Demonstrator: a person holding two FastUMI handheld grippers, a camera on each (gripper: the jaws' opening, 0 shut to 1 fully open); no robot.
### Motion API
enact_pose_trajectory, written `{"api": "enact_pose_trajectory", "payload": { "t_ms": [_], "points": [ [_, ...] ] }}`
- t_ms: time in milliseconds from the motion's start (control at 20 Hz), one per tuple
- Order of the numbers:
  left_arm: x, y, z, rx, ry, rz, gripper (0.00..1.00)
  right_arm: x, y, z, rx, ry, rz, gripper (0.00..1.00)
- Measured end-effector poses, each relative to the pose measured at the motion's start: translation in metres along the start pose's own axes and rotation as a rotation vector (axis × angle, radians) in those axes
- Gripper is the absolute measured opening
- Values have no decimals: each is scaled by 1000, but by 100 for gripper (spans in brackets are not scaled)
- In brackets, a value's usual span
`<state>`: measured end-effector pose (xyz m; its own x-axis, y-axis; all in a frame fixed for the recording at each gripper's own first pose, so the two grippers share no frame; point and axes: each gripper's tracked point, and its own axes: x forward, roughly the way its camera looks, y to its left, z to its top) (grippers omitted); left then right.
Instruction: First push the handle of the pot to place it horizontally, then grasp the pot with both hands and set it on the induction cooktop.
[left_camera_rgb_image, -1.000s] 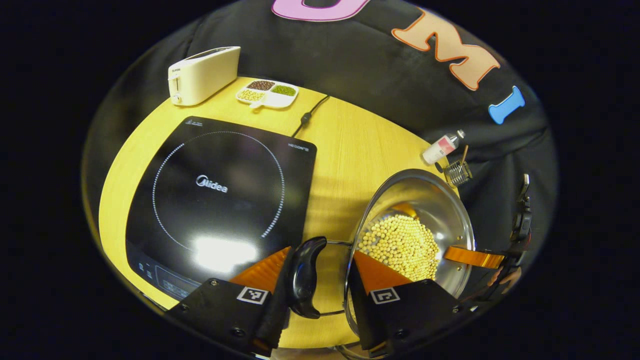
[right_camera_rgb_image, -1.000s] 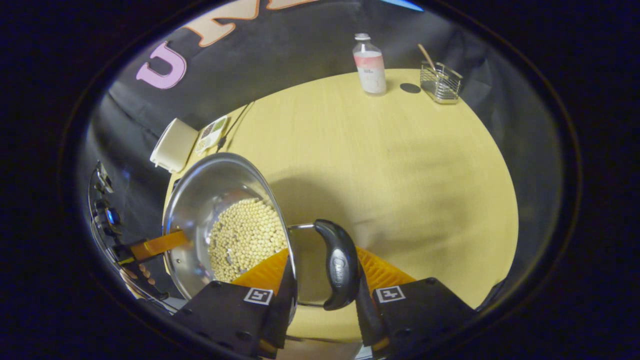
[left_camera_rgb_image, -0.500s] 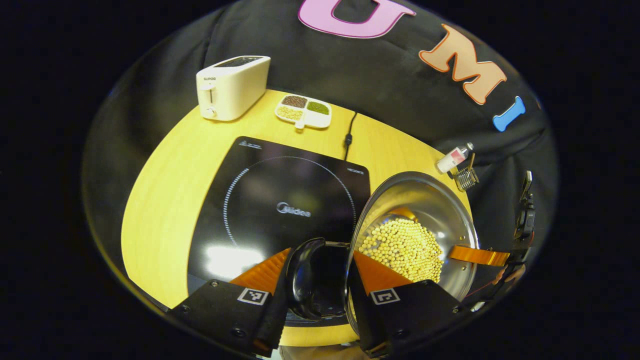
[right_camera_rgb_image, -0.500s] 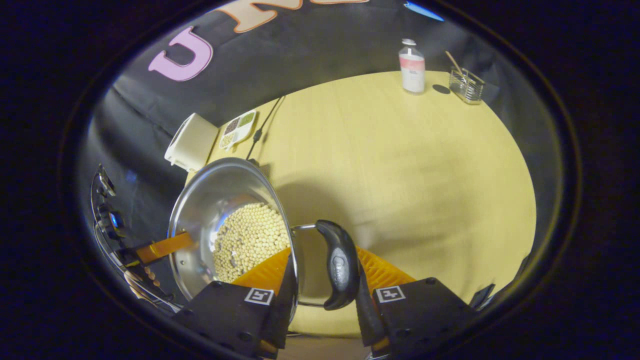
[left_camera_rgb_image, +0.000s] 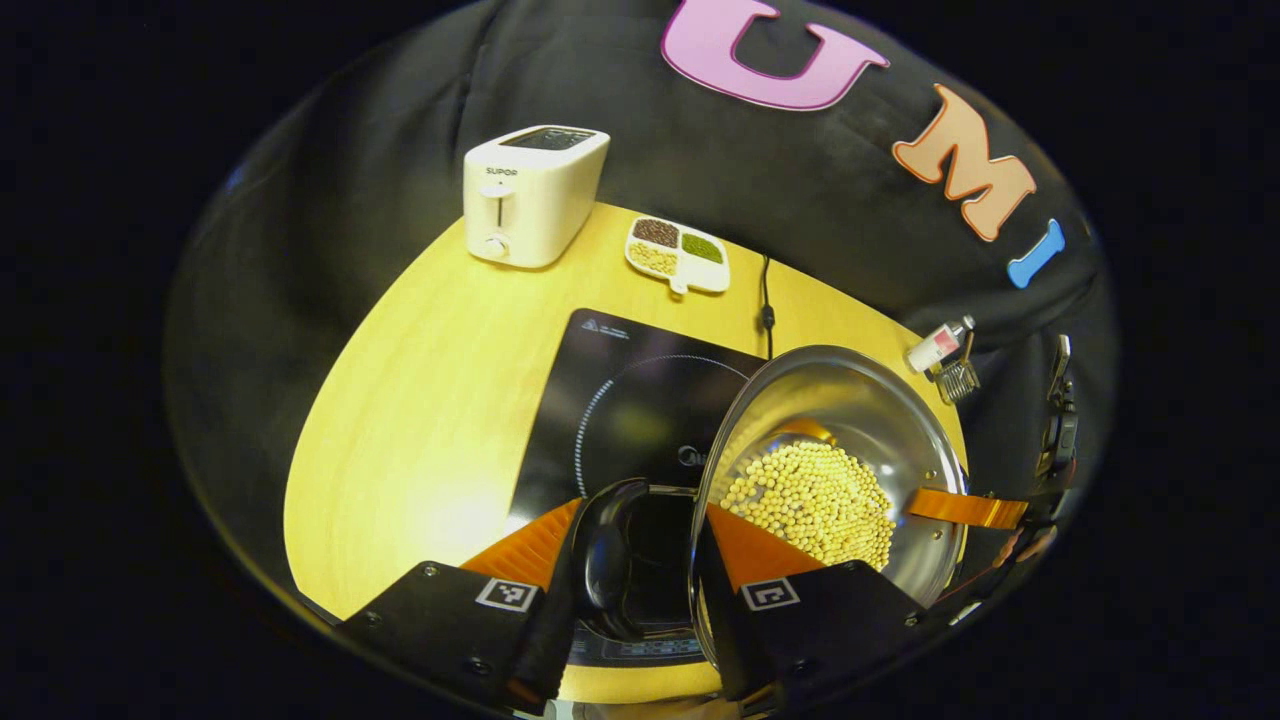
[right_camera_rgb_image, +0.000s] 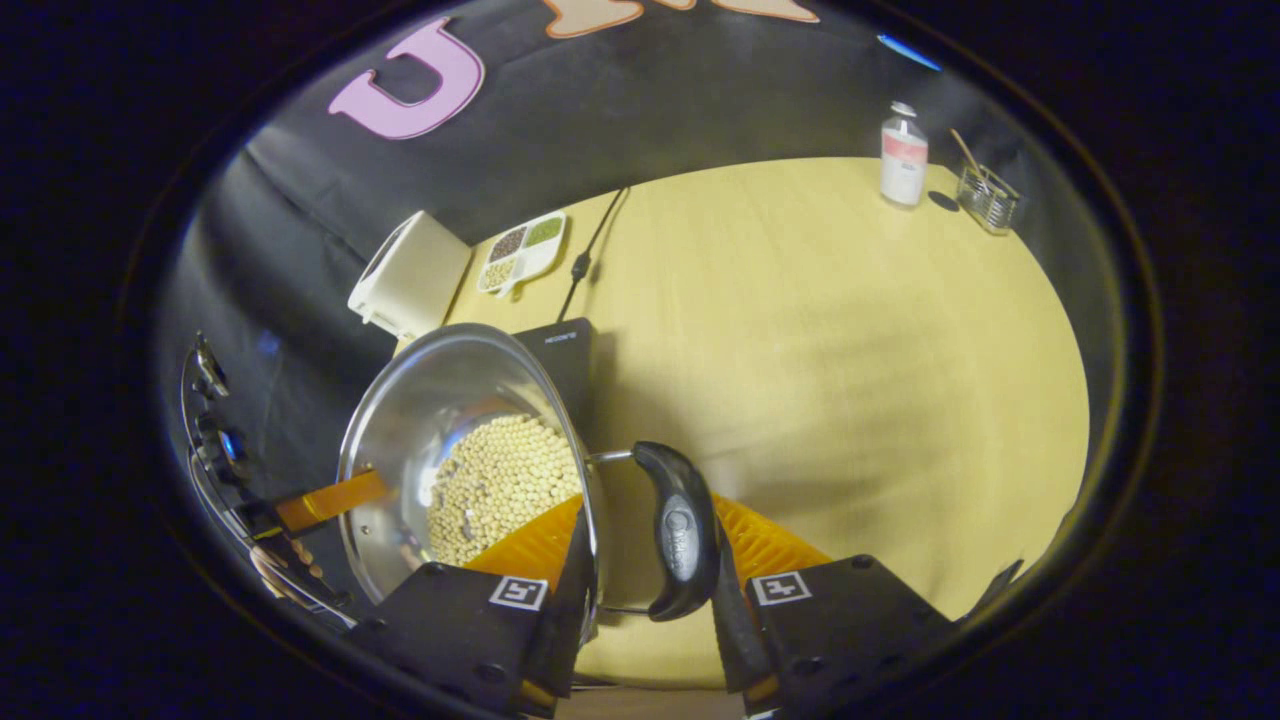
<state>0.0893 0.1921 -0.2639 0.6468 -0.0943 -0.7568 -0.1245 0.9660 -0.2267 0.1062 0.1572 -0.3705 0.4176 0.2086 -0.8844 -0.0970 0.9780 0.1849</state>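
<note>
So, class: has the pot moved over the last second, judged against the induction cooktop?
Yes. The pot has travelled toward the induction cooktop: earlier it hung beside it over bare table, and now its rim overlaps the cooktop's near corner in the left gripper view.

A staged kitchen booth: black cloth wall (left_camera_rgb_image: 620, 90) behind a wooden table (left_camera_rgb_image: 420, 400) carrying an induction cooktop (left_camera_rgb_image: 620, 400), toaster (left_camera_rgb_image: 530, 195), 3-part dish of beans (left_camera_rgb_image: 678, 255) and bottle (right_camera_rgb_image: 903, 155).
</note>
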Motion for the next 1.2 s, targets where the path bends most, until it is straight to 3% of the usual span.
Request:
{"api": "enact_pose_trajectory", "payload": {
  "t_ms": [50, 100, 650, 800, 850, 900, 1200],
  "points": [
    [3, 8, 6, 3, -17, 10, 59, 5, 7, 1, -7, -2, -2, 59],
    [4, 14, 11, 9, -36, 18, 59, 10, 12, 2, -11, -1, -7, 52],
    [36, 45, 51, 90, -117, 57, 60, 45, 35, 9, 0, -34, -54, 51],
    [41, 46, 53, 118, -111, 53, 59, 49, 37, 12, 14, -32, -53, 59],
    [42, 46, 54, 120, -111, 49, 59, 47, 37, 10, 9, -27, -55, 59],
    [42, 46, 54, 118, -112, 45, 59, 46, 38, 11, 7, -31, -55, 51],
    [47, 52, 42, 52, -91, 18, 60, 46, 41, 14, 10, -40, -48, 52]
  ]
}}
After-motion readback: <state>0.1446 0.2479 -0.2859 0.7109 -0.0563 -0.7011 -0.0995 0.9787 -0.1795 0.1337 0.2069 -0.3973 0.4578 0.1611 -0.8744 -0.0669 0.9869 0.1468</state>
